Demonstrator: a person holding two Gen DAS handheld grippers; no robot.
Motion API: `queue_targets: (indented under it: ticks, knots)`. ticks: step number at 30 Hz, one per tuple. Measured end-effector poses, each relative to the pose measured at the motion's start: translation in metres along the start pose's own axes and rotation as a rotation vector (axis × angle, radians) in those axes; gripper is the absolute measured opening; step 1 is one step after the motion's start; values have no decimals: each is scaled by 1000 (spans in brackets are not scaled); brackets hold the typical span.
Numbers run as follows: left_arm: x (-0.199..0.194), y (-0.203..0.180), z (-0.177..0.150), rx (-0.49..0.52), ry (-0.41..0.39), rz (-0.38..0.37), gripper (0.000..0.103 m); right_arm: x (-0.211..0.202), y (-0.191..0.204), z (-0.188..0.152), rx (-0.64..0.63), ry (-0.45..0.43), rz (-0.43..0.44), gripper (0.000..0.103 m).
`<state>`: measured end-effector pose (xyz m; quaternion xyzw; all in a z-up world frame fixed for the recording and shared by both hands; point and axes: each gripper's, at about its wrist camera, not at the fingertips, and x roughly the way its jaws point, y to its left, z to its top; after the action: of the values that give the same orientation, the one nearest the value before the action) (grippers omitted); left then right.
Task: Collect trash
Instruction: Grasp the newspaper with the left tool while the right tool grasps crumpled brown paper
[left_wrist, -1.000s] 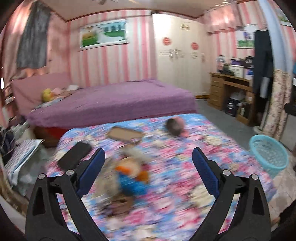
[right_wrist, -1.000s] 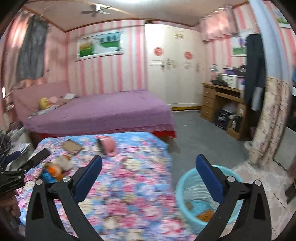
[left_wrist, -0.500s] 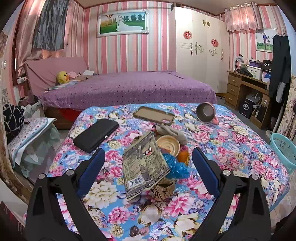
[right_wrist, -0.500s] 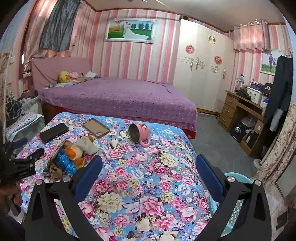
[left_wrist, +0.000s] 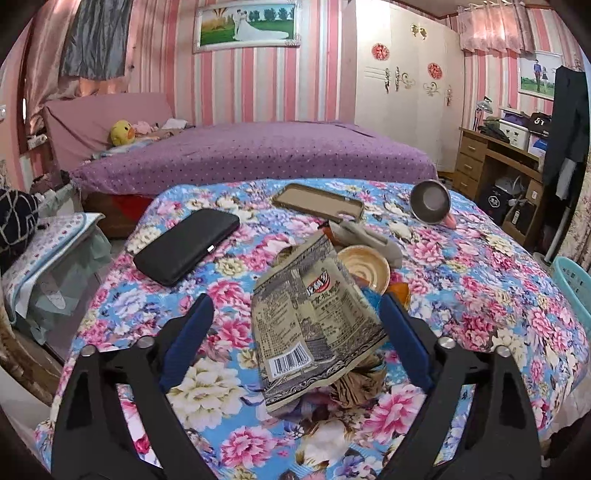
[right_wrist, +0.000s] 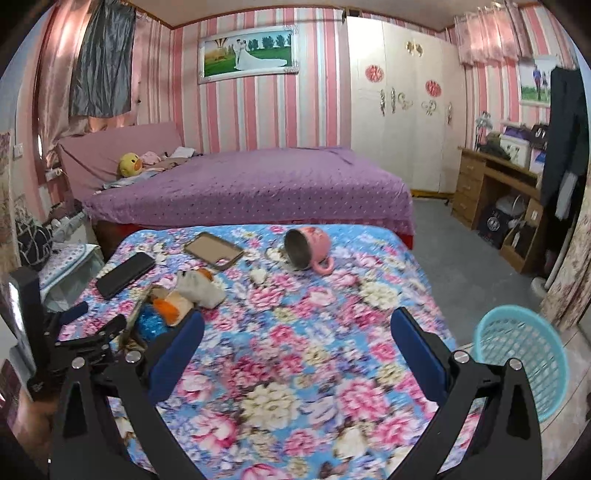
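My left claw (left_wrist: 295, 325) stood wide, jaws closing, snack packet (left_wrist: 314, 325) between pads but not yet pinched; packet lay dead ahead atop trash pile on flowered cloth (left_wrist: 221, 391), long axis running away from me, barcode end nearest, torn end toward small bowl (left_wrist: 365, 267); left claw far nearer than right; my right claw (right_wrist: 295, 354) open, empty, over bare cloth, blue basket (right_wrist: 524, 354) to its right on floor

Two black-framed grippers, left gripper (left_wrist: 295, 325) and right gripper (right_wrist: 297, 341), with blue pads and silver screws.
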<state>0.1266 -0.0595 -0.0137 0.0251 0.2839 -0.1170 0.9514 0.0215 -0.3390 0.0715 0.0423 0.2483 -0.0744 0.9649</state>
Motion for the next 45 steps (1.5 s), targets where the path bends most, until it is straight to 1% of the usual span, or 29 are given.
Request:
queue_targets:
  ticks: [3,7,9,11,12,13,18,20,21,24,25,26,27,29,34,36,37,38,40,42,44,45]
  knots:
    - [6,-9,-3,44,21,-6,81,1,2,-1,8,4,14,99]
    - [7,-21,-4,80,19,-16,80,2,2,0,7,7,15,99]
    - [6,-22,-5,89,16,-3,80,3,5,1,-1,9,19,99]
    - [6,-21,-5,84,30,-4,73,5,7,0,-5,14,24,99]
    - [5,-20,-5,79,34,-19,72,6,8,0,-6,17,29,99]
    - [0,-20,-6,82,29,-33,72,7,10,-1,-7,20,34,99]
    - [-9,-18,-11,109,17,-22,73,8,20,-4,-25,31,52,99]
    - [-7,-17,-12,112,25,-15,75,9,22,-5,-25,38,57,99]
    - [-5,-18,-13,118,30,-2,75,10,22,-6,-26,40,58,99]
    - [5,-21,-13,125,51,3,75,11,25,-7,-26,43,59,99]
    - [12,-21,-13,128,75,-6,64,12,26,-7,-22,46,60,99]
    - [16,-19,-14,116,97,-24,38,12,27,-8,-21,47,59,99]
    - [19,-16,-14,88,111,-42,31,13,29,-9,-22,49,58,99]
    - [15,-11,-12,62,100,-56,14,15,34,-12,-23,55,61,99]
    - [-11,10,-4,0,24,-90,14,26,58,-24,-60,80,84,99]
    - [-17,20,-3,-21,10,-78,9,30,66,-28,-64,87,100,99]
    - [-21,29,-3,-42,-2,-64,3,34,73,-30,-66,93,109,99]
    - [-24,35,-2,-52,-11,-54,1,38,80,-32,-70,95,121,99]
    - [-31,52,-1,-90,-39,-25,0,50,97,-38,-72,109,164,99]
    - [-38,67,-2,-127,-60,-11,0,59,110,-43,-60,126,199,98]
    - [-46,77,-2,-143,-86,8,0,70,126,-53,-36,151,247,98]
    - [-48,79,-2,-145,-95,11,0,76,136,-59,-29,164,257,98]
